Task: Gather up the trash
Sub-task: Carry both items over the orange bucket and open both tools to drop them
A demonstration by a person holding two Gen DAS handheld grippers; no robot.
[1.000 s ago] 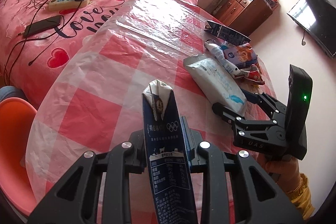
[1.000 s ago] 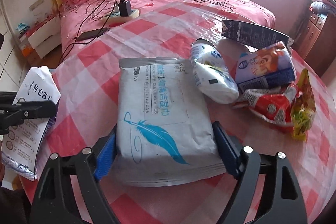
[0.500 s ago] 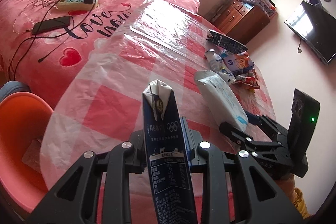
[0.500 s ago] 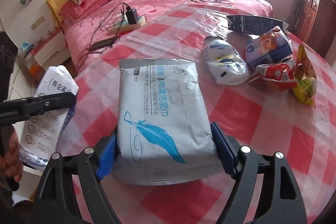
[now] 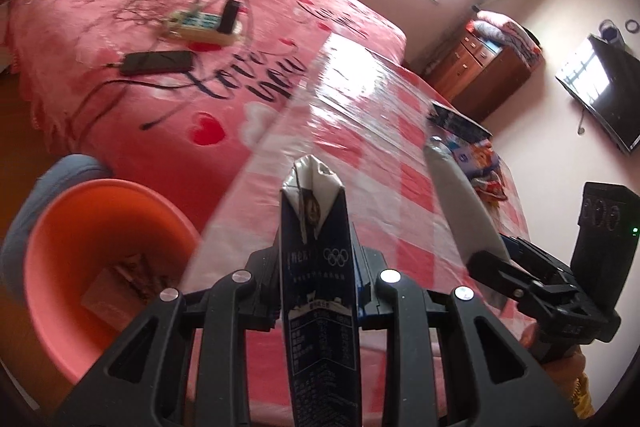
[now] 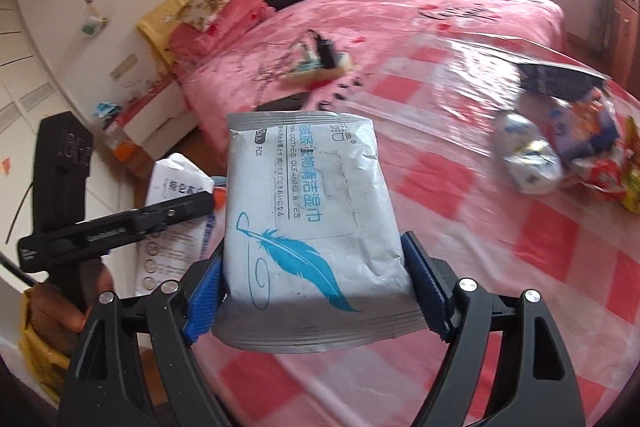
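Note:
My left gripper (image 5: pixel 316 267) is shut on a dark blue milk carton (image 5: pixel 318 291), held upright at the table's left edge, right of an orange bin (image 5: pixel 96 259). My right gripper (image 6: pixel 316 291) is shut on a grey wet-wipes pack (image 6: pixel 308 219) with a blue feather, lifted above the checked table (image 6: pixel 500 267). The pack also shows edge-on in the left wrist view (image 5: pixel 460 203), and the carton in the right wrist view (image 6: pixel 172 211). More trash lies at the table's far right: a white bottle (image 6: pixel 528 159), a dark carton (image 6: pixel 556 77) and snack wrappers (image 6: pixel 592 139).
The orange bin on the floor holds some paper scraps (image 5: pixel 124 291). A pink bed (image 5: pixel 140 39) behind the table carries a power strip (image 5: pixel 200 25), cables and a phone (image 5: pixel 156 63). A wooden dresser (image 5: pixel 484 71) and a wall TV (image 5: pixel 604 91) stand at the right.
Both grippers have drawn back and to the left, off the table toward the bin, each still holding its item. The wipes pack is lifted off the table and the bin is now closer.

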